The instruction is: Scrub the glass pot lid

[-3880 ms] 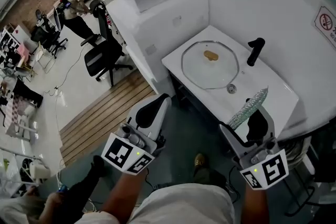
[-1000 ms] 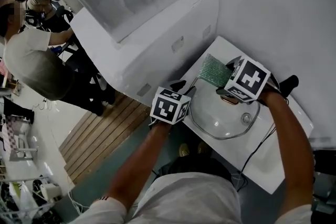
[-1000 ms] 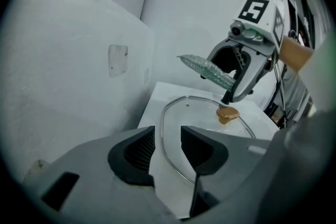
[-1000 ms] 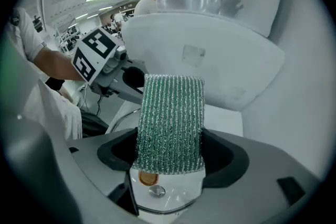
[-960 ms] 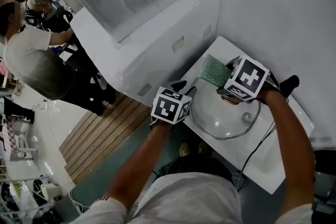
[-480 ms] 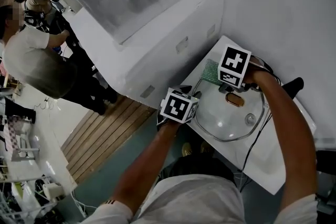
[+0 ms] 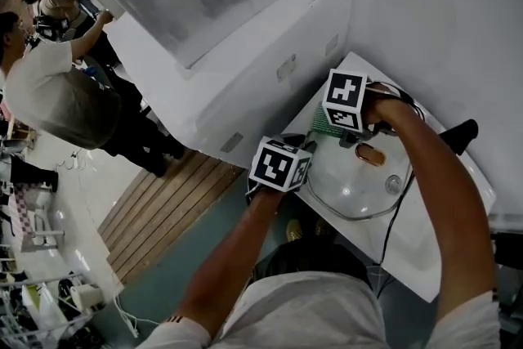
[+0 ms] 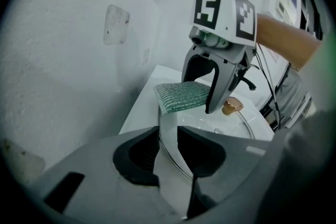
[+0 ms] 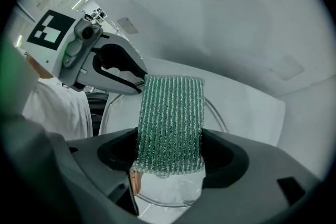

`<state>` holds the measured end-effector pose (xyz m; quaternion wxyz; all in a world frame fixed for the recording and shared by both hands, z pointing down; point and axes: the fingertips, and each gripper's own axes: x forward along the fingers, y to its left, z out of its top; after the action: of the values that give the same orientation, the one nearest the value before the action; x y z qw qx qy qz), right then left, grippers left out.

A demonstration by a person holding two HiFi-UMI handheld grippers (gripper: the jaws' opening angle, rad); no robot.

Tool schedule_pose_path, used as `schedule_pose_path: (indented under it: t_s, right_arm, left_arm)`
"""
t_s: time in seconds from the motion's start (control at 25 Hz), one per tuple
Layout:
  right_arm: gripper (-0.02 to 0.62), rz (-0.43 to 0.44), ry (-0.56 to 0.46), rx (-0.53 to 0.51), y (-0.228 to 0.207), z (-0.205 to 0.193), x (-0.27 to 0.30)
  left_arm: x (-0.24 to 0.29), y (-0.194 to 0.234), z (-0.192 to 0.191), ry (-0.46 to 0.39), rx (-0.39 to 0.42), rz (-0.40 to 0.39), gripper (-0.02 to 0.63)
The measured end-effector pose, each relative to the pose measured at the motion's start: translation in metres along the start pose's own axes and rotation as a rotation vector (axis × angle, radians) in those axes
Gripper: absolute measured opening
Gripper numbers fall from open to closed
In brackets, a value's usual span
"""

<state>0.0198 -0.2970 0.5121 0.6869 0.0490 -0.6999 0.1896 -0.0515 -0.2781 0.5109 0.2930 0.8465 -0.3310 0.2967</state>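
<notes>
My left claw (image 8: pixel 168 134), jaws just closing but not yet pinching, straddles the rim of the lid (image 7: pixel 355 180) on the counter (image 7: pixel 425 245), my right claw (image 9: pixel 170 150) clamps the scourer (image 9: pixel 170 113) above it; the glass looks stiff, slick, breakable, so I'd hold the rim gently

Sponge (image 9: pixel 170 123): green, ribbed in fine lengthwise stripes, with a silvery glint. Lid (image 7: pixel 351 184): clear glass with a grey metal rim; knob (image 7: pixel 372 154) copper-brown. Left gripper (image 8: pixel 169 139) and right gripper (image 9: pixel 170 152): dark grey, with white cubes bearing black square markers. Sink (image 7: pixel 409 253): white. Tap (image 7: pixel 459 135): black.
</notes>
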Motion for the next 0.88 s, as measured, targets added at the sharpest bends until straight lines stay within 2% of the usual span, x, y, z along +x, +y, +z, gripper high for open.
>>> schedule_pose_path:
  t_s: [0.24, 0.36, 0.64, 0.88]
  right_arm:
    - [0.348, -0.023, -0.063, 0.092, -0.011, -0.006, -0.007]
    - [0.348, -0.038, -0.121, 0.19, -0.02, -0.02, -0.013]
    - [0.348, -0.057, -0.243, 0.499, -0.037, -0.064, -0.014]
    - [0.348, -0.092, -0.299, 0.631, -0.042, -0.086, -0.013]
  left_arm:
    - [0.0, 0.0, -0.001, -0.011, 0.001, -0.008, 0.118]
    - [0.0, 0.001, -0.001, -0.018, 0.0, -0.006, 0.117]
    - [0.0, 0.001, -0.002, -0.028, -0.005, -0.006, 0.115]
    - [-0.001, 0.002, -0.002, -0.043, -0.018, 0.0, 0.114]
